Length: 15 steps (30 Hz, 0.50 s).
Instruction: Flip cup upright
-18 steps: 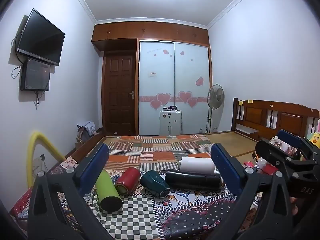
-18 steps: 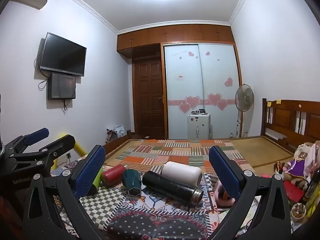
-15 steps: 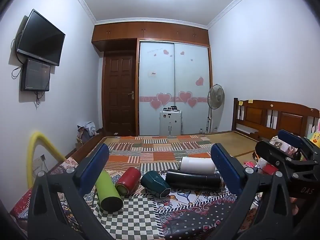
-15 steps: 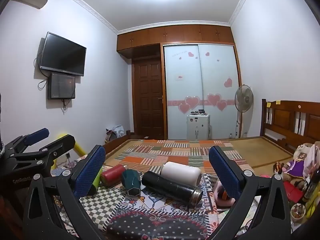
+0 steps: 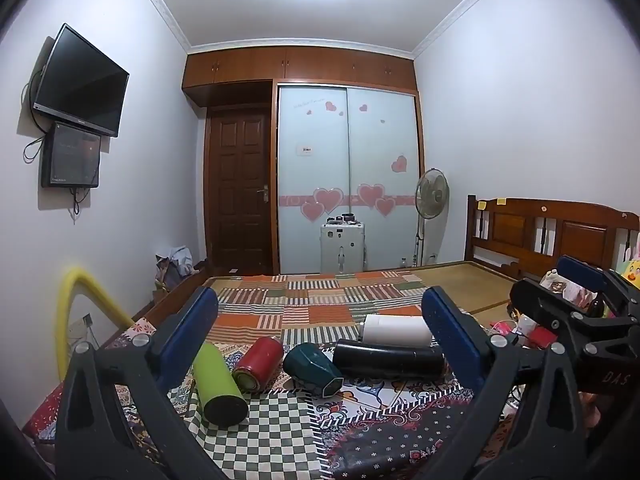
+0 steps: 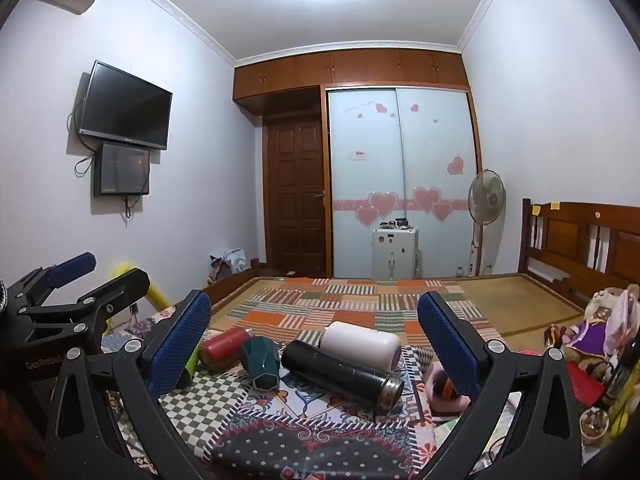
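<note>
Several cups lie on their sides on a patterned cloth: a lime green tumbler (image 5: pixel 219 385), a red cup (image 5: pixel 258 363), a dark teal faceted cup (image 5: pixel 313 369), a black flask (image 5: pixel 388 359) and a white cup (image 5: pixel 396 330). They also show in the right wrist view: the red cup (image 6: pixel 224 347), the teal cup (image 6: pixel 262 362), the black flask (image 6: pixel 340 372) and the white cup (image 6: pixel 360 345). My left gripper (image 5: pixel 320 344) is open and empty, held above and short of the row. My right gripper (image 6: pixel 314 344) is open and empty, likewise short of the cups.
The patterned cloth (image 5: pixel 276 436) covers the near end of a bed with a patchwork mat (image 5: pixel 316 300). A wooden headboard (image 5: pixel 560 236) is at right. Toys and clutter (image 6: pixel 600 332) lie at the right edge. A yellow tube (image 5: pixel 76 316) arcs at left.
</note>
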Motion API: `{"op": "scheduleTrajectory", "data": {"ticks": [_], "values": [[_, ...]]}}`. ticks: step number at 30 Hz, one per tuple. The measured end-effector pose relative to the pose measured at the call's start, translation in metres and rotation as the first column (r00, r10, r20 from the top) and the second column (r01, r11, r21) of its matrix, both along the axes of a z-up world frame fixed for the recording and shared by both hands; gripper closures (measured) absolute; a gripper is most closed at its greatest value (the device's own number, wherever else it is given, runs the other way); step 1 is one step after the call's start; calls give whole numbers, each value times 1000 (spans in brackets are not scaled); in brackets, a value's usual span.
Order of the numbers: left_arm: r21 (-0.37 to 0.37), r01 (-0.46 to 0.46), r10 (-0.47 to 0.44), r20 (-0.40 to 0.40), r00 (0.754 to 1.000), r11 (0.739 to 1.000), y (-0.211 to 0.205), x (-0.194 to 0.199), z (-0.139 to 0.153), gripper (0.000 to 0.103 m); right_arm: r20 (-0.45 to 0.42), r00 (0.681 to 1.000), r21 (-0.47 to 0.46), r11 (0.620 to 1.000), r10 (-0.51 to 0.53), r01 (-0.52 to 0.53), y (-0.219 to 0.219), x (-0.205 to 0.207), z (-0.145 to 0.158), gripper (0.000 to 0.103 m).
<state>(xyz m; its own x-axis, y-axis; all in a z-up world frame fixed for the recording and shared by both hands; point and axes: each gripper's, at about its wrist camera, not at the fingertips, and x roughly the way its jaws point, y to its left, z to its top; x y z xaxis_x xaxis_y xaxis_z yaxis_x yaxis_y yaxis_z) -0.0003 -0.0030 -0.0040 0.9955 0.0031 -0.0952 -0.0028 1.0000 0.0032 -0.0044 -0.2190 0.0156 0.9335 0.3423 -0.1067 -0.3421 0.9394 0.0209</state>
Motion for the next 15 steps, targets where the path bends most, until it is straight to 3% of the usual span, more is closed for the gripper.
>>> {"op": "scheduleTrajectory", "data": {"ticks": [15], "values": [[7, 6, -6, 15, 1000, 1000, -2, -1, 2, 0, -6, 1000, 1, 1000, -7, 7, -2, 1, 0, 0]]}}
